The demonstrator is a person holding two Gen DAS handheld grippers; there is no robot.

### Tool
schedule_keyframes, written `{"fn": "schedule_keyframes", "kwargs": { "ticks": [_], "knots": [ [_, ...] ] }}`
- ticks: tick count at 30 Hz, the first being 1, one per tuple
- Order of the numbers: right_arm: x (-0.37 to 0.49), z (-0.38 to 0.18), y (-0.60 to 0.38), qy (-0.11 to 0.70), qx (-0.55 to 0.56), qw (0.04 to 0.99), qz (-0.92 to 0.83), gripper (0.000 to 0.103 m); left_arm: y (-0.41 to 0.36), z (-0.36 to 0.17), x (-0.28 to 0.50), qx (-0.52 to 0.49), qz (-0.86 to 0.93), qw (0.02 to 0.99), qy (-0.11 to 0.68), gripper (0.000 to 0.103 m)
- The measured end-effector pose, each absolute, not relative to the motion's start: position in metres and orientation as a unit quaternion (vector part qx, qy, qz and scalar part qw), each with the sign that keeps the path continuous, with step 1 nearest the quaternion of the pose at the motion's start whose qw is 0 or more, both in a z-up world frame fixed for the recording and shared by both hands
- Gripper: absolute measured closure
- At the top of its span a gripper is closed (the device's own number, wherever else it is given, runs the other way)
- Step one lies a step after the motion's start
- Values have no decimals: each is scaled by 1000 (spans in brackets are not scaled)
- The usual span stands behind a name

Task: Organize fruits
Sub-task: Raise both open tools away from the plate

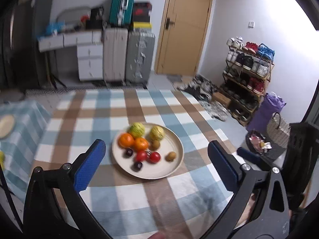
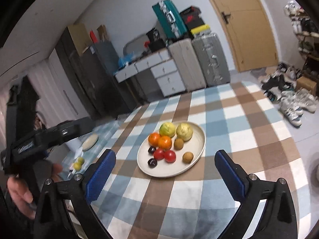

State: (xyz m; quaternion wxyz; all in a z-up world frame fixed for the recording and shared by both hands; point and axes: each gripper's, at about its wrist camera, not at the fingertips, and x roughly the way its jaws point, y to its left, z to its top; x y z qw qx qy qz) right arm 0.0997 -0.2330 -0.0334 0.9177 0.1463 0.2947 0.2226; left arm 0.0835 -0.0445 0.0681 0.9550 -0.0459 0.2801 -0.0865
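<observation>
A cream plate (image 1: 175,165) (image 2: 197,149) sits on the checked tablecloth and holds two yellow-green apples (image 1: 137,129) (image 2: 167,129), two oranges (image 1: 126,140) (image 2: 165,142), two red tomatoes (image 1: 154,157) (image 2: 169,156), two dark plums (image 1: 137,165) (image 2: 152,162) and two brown kiwis (image 1: 170,156) (image 2: 187,157). My left gripper (image 1: 155,159) is open and empty, held above the table in front of the plate. My right gripper (image 2: 165,169) is open and empty, also short of the plate. The left gripper's body (image 2: 45,137) shows at the left of the right wrist view.
A lower side table (image 1: 22,123) at the left carries a small empty plate (image 1: 6,125) (image 2: 90,141) and yellow-green fruits (image 2: 78,163). Suitcases (image 1: 127,55), drawers, a door and a shoe rack (image 1: 247,75) stand beyond the table. A bin and bags (image 1: 265,145) sit at the right.
</observation>
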Motion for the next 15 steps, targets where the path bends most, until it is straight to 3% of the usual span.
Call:
{"fn": "schedule_keyframes", "kwargs": {
  "ticks": [6, 15],
  "knots": [
    [71, -21, -226, 266, 129, 930, 217, 0, -39, 63, 42, -8, -43, 966, 256, 1],
    [45, -26, -202, 276, 49, 940, 193, 0, -17, 23, 26, -31, -15, 960, 277, 1]
  ]
}}
